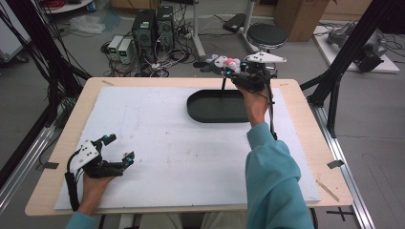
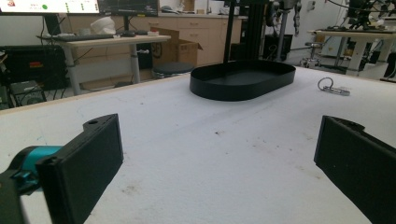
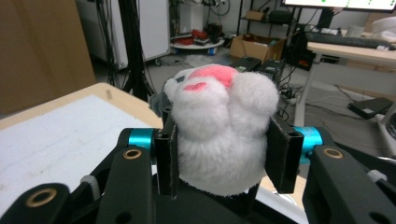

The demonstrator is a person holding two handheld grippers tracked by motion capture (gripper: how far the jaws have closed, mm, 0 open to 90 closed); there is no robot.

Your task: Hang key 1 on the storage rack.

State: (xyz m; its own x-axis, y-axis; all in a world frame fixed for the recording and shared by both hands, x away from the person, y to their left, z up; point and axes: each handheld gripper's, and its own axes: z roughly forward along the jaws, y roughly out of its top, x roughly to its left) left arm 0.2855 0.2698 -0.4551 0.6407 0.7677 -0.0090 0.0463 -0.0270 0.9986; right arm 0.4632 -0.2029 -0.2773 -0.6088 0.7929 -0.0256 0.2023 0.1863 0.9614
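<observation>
A white plush toy (image 3: 219, 126) with pink patches is squeezed between the jaws of my right gripper (image 3: 224, 156). In the high view that gripper (image 1: 235, 67) is raised above the far edge of the table, just behind the black oval tray (image 1: 200, 110), with the plush toy (image 1: 225, 62) sticking out to its left. My left gripper (image 1: 120, 149) rests low over the near left of the white mat, open and holding nothing. Its own view looks across the mat between its fingers (image 2: 84, 163) toward the tray (image 2: 243, 80).
A small metal ring with a key-like piece (image 2: 332, 87) lies on the mat to the right of the tray in the left gripper view. The white mat (image 1: 157, 143) covers most of the wooden table. Computers, cables and a round stool (image 1: 266, 34) stand on the floor beyond.
</observation>
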